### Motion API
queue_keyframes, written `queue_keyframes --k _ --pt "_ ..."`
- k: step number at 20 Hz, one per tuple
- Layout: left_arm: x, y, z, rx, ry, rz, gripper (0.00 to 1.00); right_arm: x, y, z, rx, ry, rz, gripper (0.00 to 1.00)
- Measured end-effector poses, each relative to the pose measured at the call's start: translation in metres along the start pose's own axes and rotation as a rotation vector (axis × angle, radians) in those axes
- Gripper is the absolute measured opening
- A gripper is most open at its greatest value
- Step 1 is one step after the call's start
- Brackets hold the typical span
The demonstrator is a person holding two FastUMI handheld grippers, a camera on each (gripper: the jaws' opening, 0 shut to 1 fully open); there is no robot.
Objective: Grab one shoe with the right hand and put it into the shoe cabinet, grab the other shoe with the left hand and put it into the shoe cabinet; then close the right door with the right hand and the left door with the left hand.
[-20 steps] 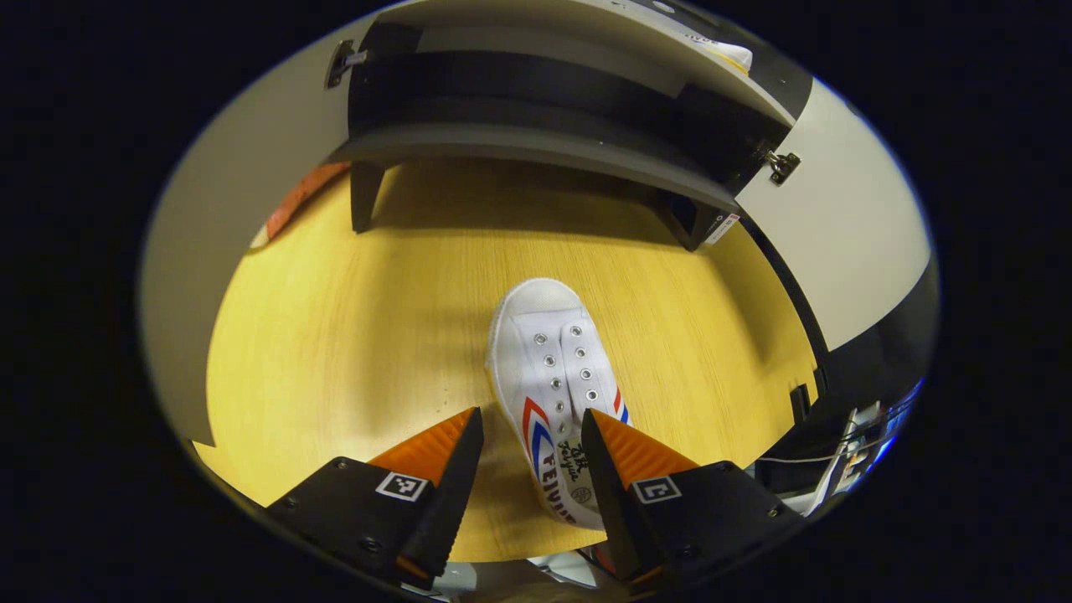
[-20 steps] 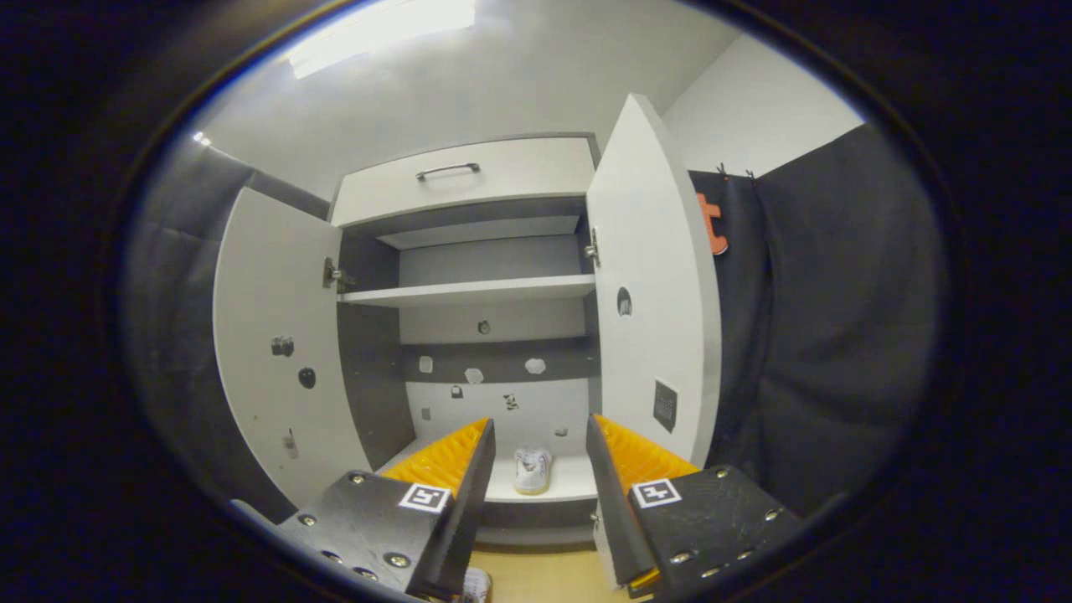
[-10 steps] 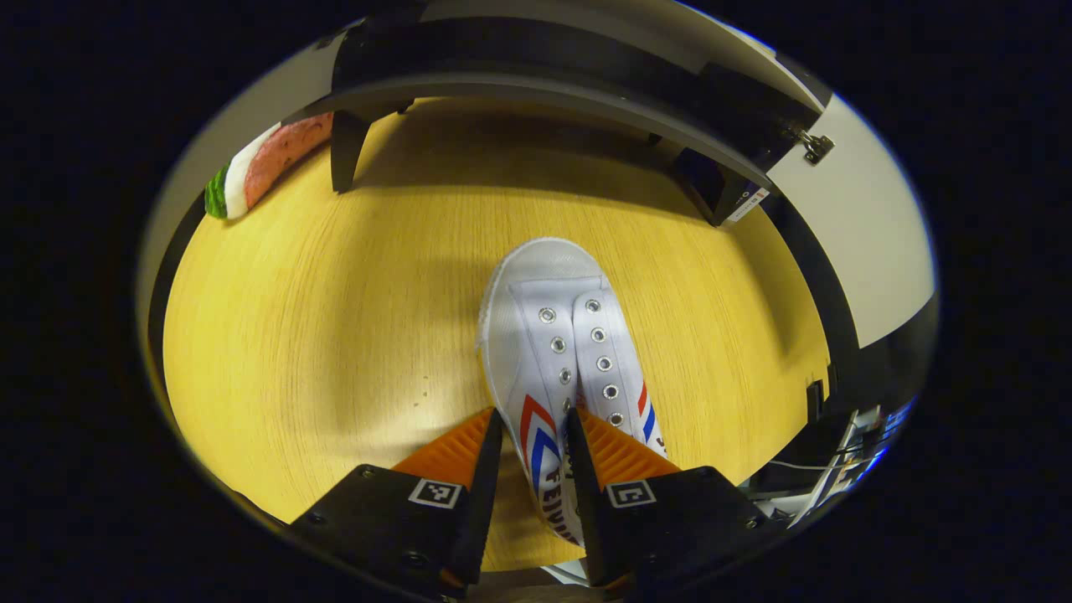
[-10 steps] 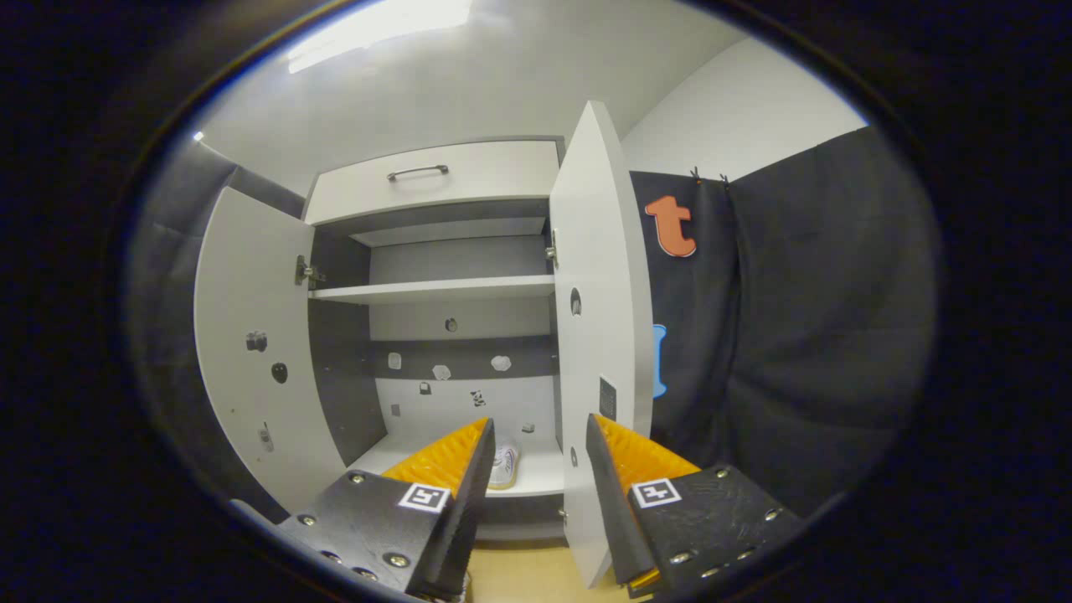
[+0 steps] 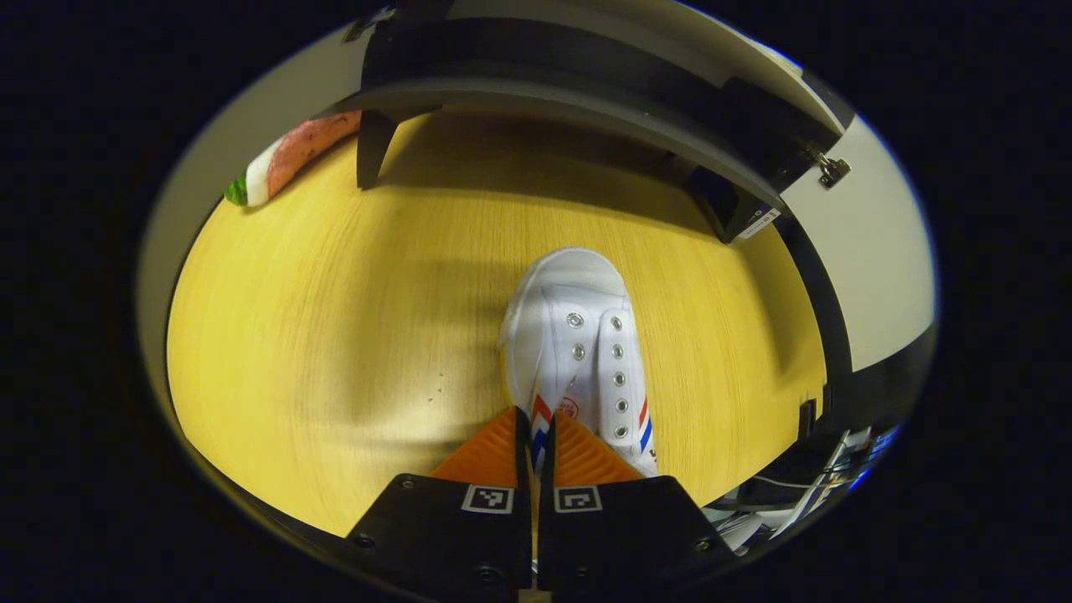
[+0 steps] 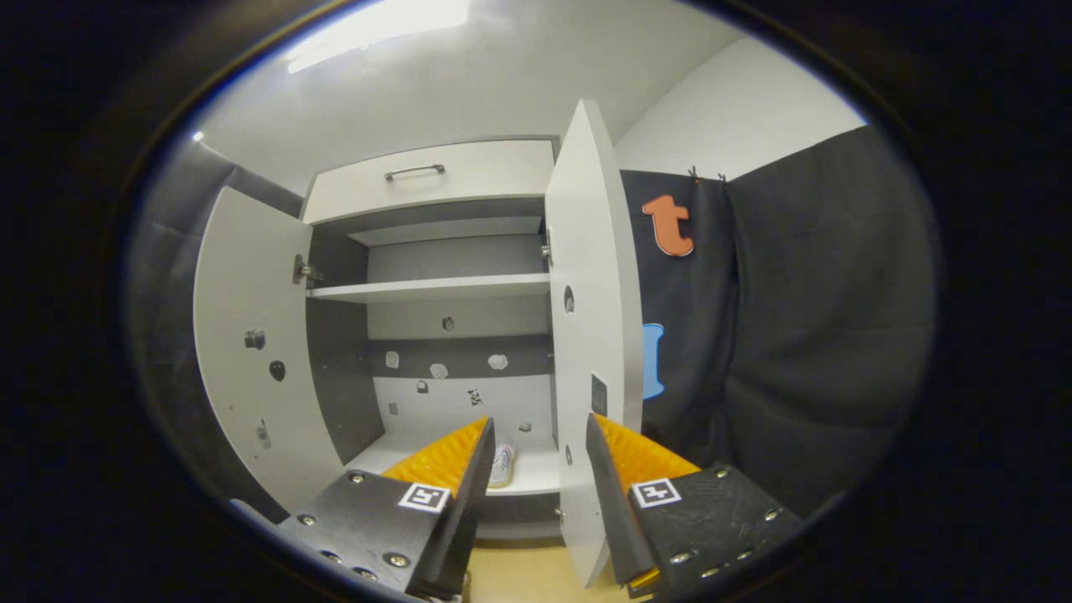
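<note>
- The left gripper (image 5: 533, 435) is at the 6 o'clock edge of the left gripper view, its two fingers drawn almost together and pinching the heel-side canvas of the white canvas sneaker with red and blue stripes (image 5: 579, 352)
- That sneaker runs from the fingertips towards 12 o'clock, its rounded toe pointing away from the gripper and its eyelet rows facing up; it lies over the yellow wood-grain floor (image 5: 335, 335), though I cannot tell whether the sole touches it
- Beyond the toe, at 12 o'clock, is the dark underside and leg of the white shoe cabinet (image 5: 586, 92), well apart from the sneaker; a hinge of its right door shows at 2 o'clock
- At 10 o'clock a watermelon-slice-shaped object, pink, white and green (image 5: 285, 159), lies on the floor beside a cabinet leg
- The right gripper (image 6: 536, 444) sits at 6 o'clock of the right gripper view, its fingers spread wide with nothing between them
- Between those fingers, further off, a second white sneaker (image 6: 502, 462) rests on the cabinet's bottom shelf (image 6: 536, 477), near the right side of the opening
- The white right door (image 6: 590, 335) stands ajar, edge-on at 12 to 6 o'clock just past the right finger; the white left door (image 6: 243, 352) is swung wide at 9 o'clock
- A drawer with a metal bar handle (image 6: 414, 172) tops the cabinet at 11 o'clock
</note>
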State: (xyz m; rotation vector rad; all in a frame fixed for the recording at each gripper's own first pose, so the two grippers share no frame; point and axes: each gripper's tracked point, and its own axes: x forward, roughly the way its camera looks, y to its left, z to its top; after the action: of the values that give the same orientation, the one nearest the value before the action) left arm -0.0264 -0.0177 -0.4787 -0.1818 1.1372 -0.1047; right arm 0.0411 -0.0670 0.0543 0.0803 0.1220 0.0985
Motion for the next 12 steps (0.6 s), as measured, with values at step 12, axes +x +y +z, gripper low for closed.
queue_keyframes --k 12 --pt "-0.183 -0.058 0.177 0.081 -0.441 -0.149 0.03 -0.006 0.011 0.003 0.032 -0.037 0.063 0.64"
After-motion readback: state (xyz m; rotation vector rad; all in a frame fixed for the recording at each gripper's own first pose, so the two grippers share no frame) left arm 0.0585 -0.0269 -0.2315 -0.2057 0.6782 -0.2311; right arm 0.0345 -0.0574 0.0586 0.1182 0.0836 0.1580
